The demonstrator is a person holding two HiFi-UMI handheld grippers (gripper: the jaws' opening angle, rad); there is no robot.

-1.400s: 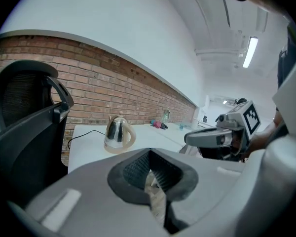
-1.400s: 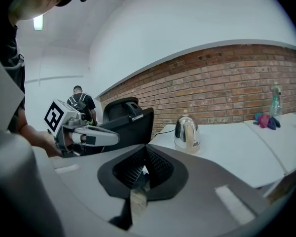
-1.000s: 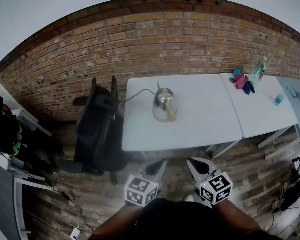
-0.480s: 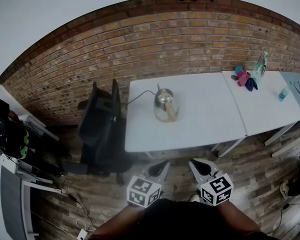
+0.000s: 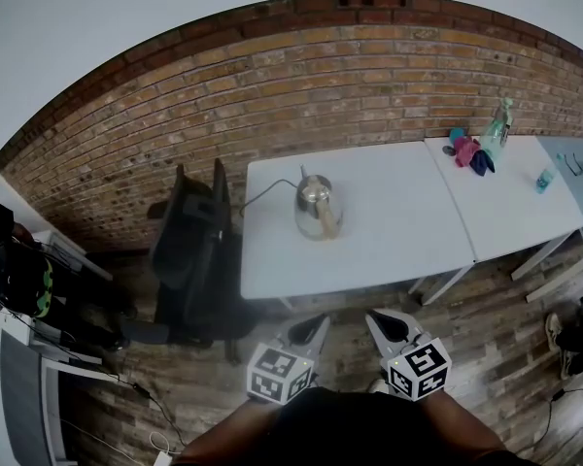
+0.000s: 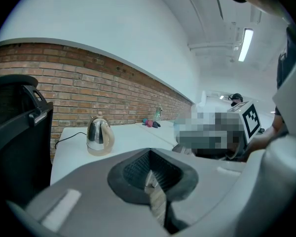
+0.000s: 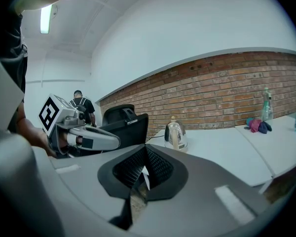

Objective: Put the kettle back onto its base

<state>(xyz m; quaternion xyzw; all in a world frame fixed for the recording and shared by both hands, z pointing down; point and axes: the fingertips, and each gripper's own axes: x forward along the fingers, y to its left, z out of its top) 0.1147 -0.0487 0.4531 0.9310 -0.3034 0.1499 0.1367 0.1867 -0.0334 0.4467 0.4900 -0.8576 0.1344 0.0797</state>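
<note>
"Anything change?"

"Hardly. The left gripper (image 5: 316, 323) and right gripper (image 5: 377, 320) stayed near the body, both clenched on nothing. The kettle (image 5: 318, 207) stayed on the table (image 5: 398, 250), far off. I couldn't tell if it was on its base."

"Room?"

"The chair (image 5: 189, 250) crowded the left. Bare floor (image 5: 350, 307) ran to the table's near edge."

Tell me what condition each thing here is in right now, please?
kettle: upright on the white table, lid on, apparently seated on its base.
left gripper: shut, empty, short of the table.
right gripper: shut, empty, short of the table.
spray bottle: upright.
office chair: empty, beside the table's left end.
</note>
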